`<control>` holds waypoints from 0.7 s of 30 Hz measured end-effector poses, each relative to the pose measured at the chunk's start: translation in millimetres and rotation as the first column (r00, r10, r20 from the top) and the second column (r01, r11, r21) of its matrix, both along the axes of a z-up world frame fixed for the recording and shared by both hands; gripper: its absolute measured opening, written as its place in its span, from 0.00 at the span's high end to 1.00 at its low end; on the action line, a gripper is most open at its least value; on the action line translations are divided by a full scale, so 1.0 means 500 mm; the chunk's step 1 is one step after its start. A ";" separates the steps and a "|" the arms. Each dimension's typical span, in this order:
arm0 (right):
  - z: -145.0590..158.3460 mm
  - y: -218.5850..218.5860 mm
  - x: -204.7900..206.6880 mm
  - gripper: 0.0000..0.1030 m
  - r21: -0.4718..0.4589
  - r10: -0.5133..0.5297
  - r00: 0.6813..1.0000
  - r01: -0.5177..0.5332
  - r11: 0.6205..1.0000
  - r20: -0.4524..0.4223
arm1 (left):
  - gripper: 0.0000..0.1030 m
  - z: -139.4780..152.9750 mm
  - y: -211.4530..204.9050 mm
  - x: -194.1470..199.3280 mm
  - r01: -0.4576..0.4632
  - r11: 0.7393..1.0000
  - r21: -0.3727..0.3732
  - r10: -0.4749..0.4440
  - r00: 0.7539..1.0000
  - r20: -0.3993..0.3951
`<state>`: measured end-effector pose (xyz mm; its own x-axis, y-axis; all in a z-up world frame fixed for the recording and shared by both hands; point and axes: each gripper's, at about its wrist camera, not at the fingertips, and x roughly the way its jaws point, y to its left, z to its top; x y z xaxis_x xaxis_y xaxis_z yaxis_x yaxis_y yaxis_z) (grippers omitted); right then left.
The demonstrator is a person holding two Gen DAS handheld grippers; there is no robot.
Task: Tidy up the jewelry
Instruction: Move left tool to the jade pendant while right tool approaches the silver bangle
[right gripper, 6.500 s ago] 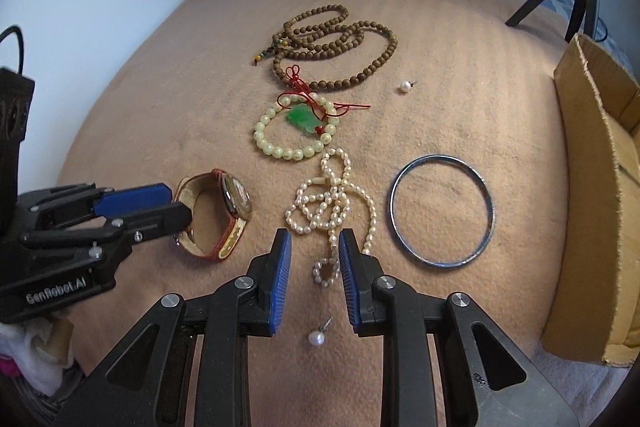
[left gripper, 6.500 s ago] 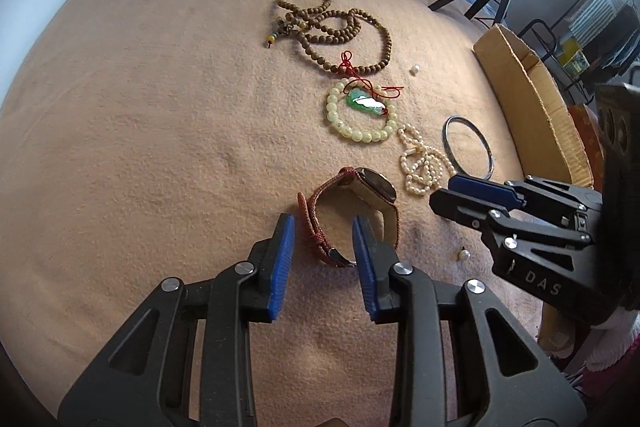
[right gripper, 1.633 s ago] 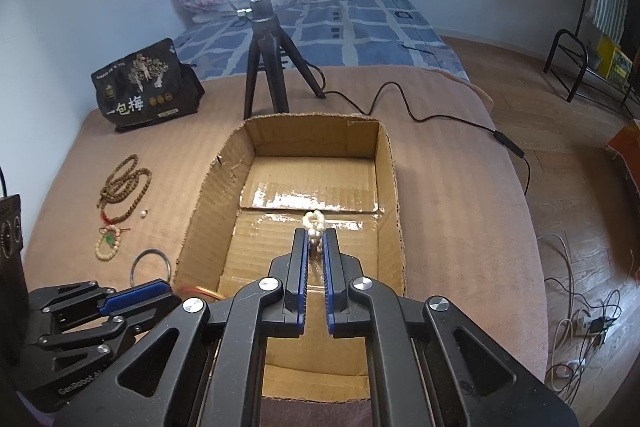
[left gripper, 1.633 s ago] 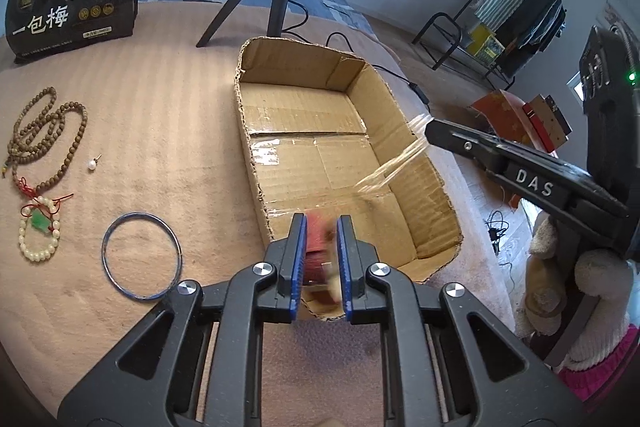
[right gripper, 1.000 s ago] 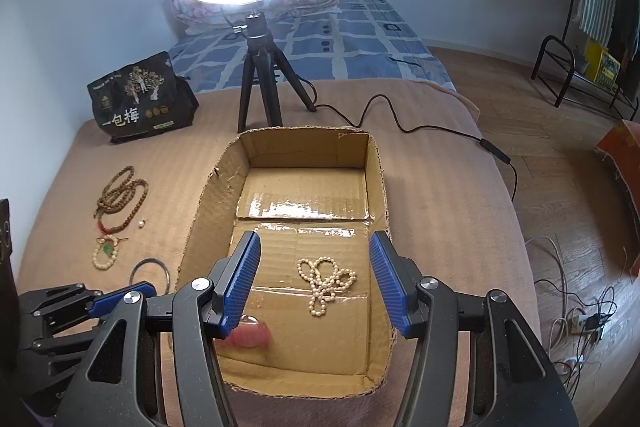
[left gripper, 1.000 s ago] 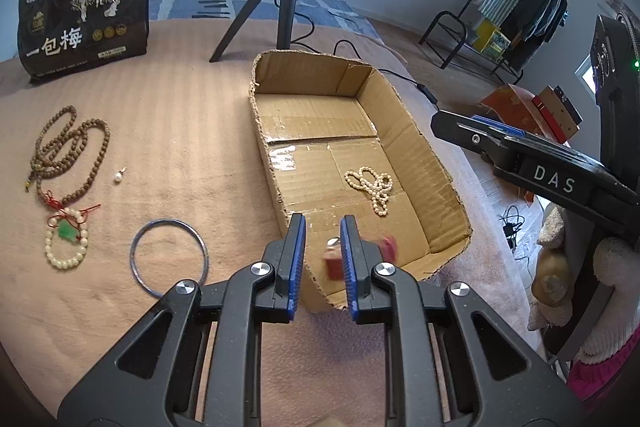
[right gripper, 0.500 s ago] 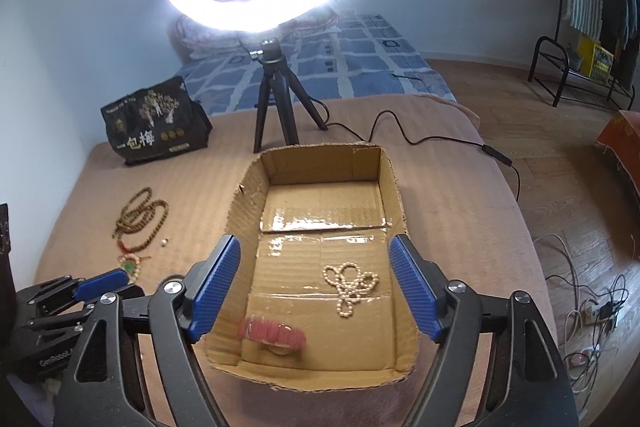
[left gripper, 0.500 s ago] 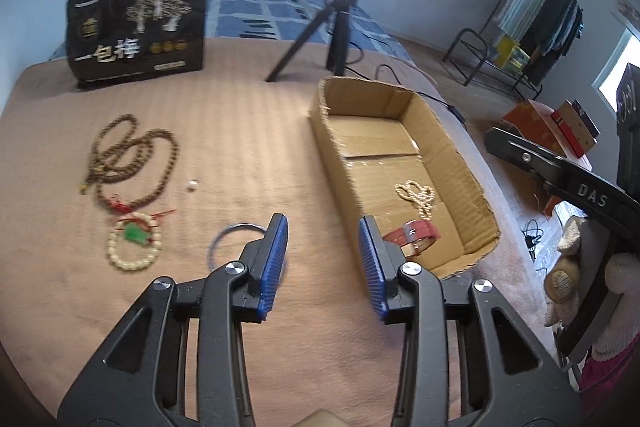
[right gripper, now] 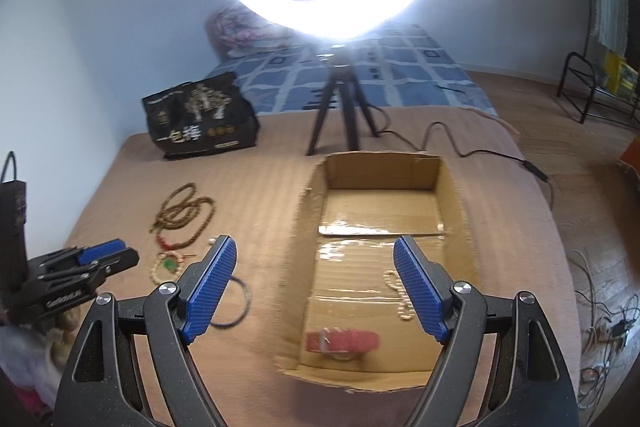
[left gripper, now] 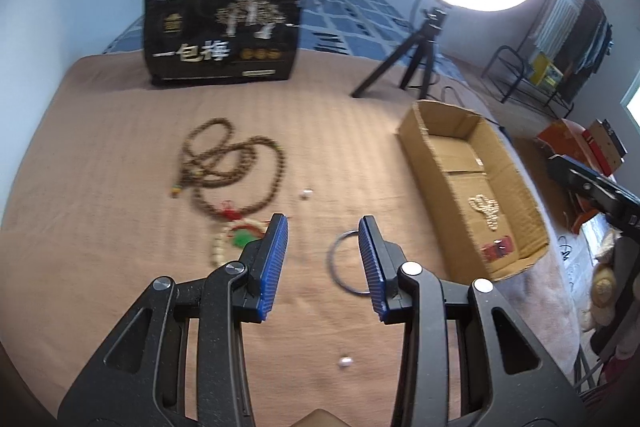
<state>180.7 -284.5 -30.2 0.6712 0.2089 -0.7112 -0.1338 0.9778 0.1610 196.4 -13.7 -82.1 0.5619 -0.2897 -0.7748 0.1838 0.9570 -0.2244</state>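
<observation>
The left gripper (left gripper: pixel 323 259) and right gripper (right gripper: pixel 314 291) both hang spread and empty, while the red woven-strap watch (right gripper: pixel 342 341) and knotted pearl necklace (right gripper: pixel 398 297) lie in the corrugated cardboard box (right gripper: pixel 456 195) at frame centre.

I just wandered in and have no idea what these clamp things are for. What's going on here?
A person holding two hand-held grippers is sorting jewelry off a blanket into a cardboard box. A pearl necklace and a red-strapped watch already lie in the box. Both the left gripper and the right gripper are open and empty. On the blanket there remain a brown bead necklace, a pale bead bracelet with a green pendant, a thin bangle and two loose pearls.
</observation>
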 end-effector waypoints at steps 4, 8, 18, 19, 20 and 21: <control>-0.006 0.043 0.005 0.22 -0.009 0.057 0.998 -0.057 0.998 -0.025 | 0.64 -0.010 0.054 0.007 -0.027 1.000 0.007 0.027 1.000 -0.013; -0.020 0.089 0.007 0.22 -0.029 0.106 0.993 -0.107 0.994 -0.049 | 0.64 -0.034 0.103 0.021 -0.064 0.998 -0.005 0.063 0.996 -0.060; -0.066 0.158 0.023 0.22 -0.031 0.196 0.973 -0.201 0.979 -0.123 | 0.64 -0.101 0.168 0.041 -0.096 0.995 -0.024 0.091 0.986 -0.142; -0.071 0.163 0.024 0.22 -0.026 0.204 0.970 -0.209 0.978 -0.131 | 0.64 -0.106 0.170 0.043 -0.097 0.995 -0.026 0.092 0.985 -0.148; -0.074 0.169 0.026 0.22 -0.024 0.209 0.968 -0.215 0.976 -0.138 | 0.64 -0.110 0.170 0.045 -0.098 0.995 -0.029 0.093 0.984 -0.153; -0.079 0.175 0.027 0.22 -0.025 0.217 0.965 -0.223 0.974 -0.146 | 0.64 -0.114 0.170 0.049 -0.099 0.995 -0.033 0.092 0.983 -0.159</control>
